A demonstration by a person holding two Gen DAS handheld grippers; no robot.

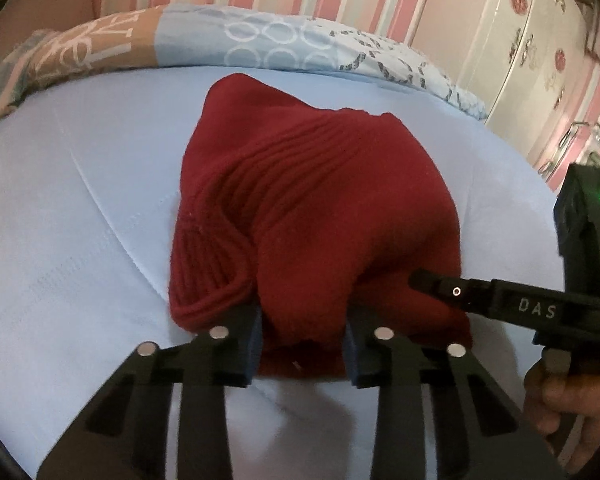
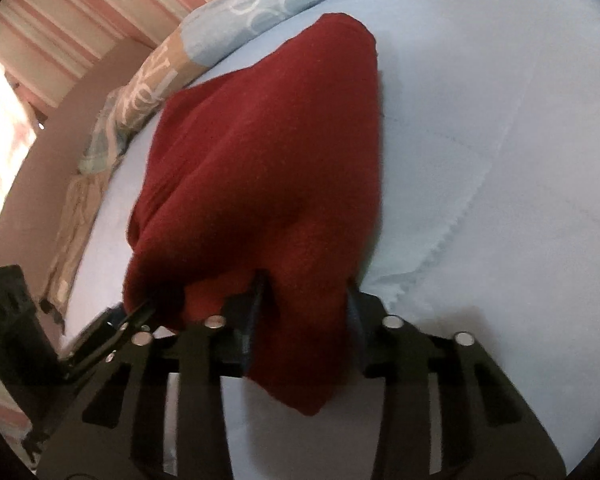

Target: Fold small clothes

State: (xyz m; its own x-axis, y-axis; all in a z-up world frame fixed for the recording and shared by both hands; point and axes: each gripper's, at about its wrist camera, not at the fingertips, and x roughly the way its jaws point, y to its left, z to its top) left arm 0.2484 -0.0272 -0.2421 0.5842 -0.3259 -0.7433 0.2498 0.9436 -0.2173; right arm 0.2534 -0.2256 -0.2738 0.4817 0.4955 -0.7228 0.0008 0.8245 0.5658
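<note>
A: Sweater [image 1: 312, 216] first. It is a dark red knit, bunched in the middle of the bed [image 1: 80, 208], its far end toward the patterned pillow [image 1: 260, 40] at the bed's head edge, its near end lifted.

B: Who has it?

A: Both. The left gripper [image 1: 303, 344] is clamped on a fold of the near hem; cloth fills the gap between its blue pads [image 1: 254, 340]. In the right wrist view the right gripper [image 2: 306, 320] is likewise closed on a thick hanging bunch, with a loose corner drooping below the fingers.

B: So what could go wrong?

A: Several things, I think. Each grip looks to hold a wad, not one clean edge, so layers may be pinched together; carry that over and the fold would come out lumpy or skewed.

B: And slipping?

A: Likely enough. Knit is heavy and stretchy. If the two pull apart unevenly, the ribbed band [image 1: 236, 208] could stretch, or the bunch could slide out of one grip and drop in a heap.

B: The tools themselves?

A: They sit very near each other; the right one's finger reaches in just beside the left one's. A careless turn might knock them together.

B: Anything under it?

A: The sheet looks loose and creased near the right side. Dragging instead of lifting could ruck it up with the sweater.
</note>
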